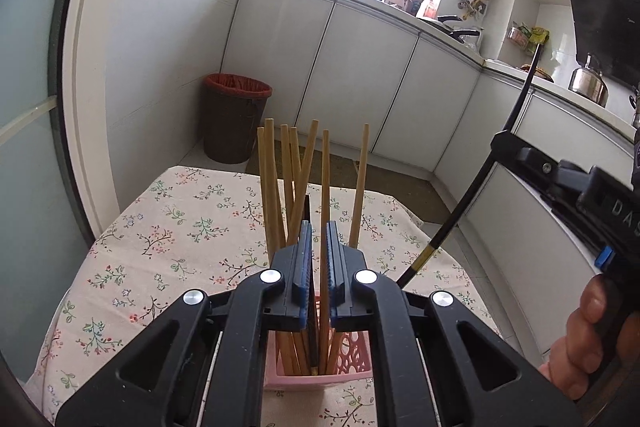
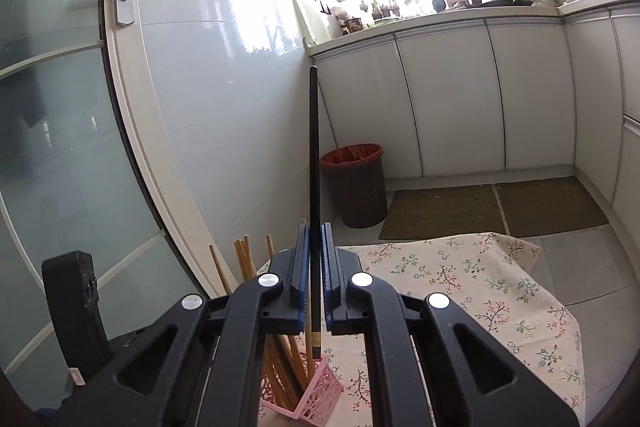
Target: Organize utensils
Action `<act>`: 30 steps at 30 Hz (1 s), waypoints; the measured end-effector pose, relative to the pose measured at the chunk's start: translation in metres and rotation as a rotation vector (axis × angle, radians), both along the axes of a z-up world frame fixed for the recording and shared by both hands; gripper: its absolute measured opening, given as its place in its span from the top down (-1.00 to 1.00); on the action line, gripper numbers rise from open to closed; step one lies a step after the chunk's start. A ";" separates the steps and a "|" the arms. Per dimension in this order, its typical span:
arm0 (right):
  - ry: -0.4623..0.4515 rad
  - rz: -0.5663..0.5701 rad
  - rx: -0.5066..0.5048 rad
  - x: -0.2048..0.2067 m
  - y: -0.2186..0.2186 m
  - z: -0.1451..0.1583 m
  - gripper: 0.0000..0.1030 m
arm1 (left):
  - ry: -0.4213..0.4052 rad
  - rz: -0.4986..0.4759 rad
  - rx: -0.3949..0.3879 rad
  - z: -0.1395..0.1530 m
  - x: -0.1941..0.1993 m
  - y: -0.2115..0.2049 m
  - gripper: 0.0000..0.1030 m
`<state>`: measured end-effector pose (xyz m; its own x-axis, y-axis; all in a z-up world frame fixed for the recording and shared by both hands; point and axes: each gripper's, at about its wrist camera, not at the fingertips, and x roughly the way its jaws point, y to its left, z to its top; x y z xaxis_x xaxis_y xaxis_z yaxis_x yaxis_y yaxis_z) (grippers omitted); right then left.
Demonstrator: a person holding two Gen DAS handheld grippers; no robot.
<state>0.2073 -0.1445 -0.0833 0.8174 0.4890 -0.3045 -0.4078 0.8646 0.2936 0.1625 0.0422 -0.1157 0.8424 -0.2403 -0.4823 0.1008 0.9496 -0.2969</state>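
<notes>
A pink perforated holder (image 1: 352, 359) stands on the floral tablecloth (image 1: 168, 235) with several wooden chopsticks (image 1: 272, 187) and one black chopstick upright in it. My left gripper (image 1: 319, 227) is above the holder, its jaws slightly apart around one wooden chopstick (image 1: 325, 195), not pressing it. My right gripper (image 2: 316, 231) is shut on a black chopstick (image 2: 314, 147) with a gold band, held upright just right of the holder (image 2: 316, 395). The same black chopstick (image 1: 480, 179) slants at the right of the left wrist view.
A brown bin with a red bag (image 1: 234, 115) stands on the floor beyond the table. White cabinets (image 1: 360, 67) and a cluttered counter run along the far wall. A glass door (image 2: 60, 147) is at the left. Green mats (image 2: 492, 207) lie on the floor.
</notes>
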 end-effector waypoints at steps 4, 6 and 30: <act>0.012 0.044 -0.017 -0.003 0.020 -0.009 0.89 | 0.128 0.054 0.057 0.000 0.002 0.012 0.47; 0.015 0.062 -0.030 -0.004 0.032 -0.014 0.89 | 0.175 0.095 0.030 -0.003 0.005 0.027 0.38; 0.089 -0.035 -0.099 -0.076 0.001 0.024 -0.39 | 0.204 0.104 0.059 0.054 -0.059 0.027 -0.34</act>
<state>0.1317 -0.1438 -0.0595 0.8011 0.4246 -0.4219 -0.3531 0.9044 0.2397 0.1033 0.0695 -0.0614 0.7446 -0.1234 -0.6560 -0.0555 0.9679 -0.2450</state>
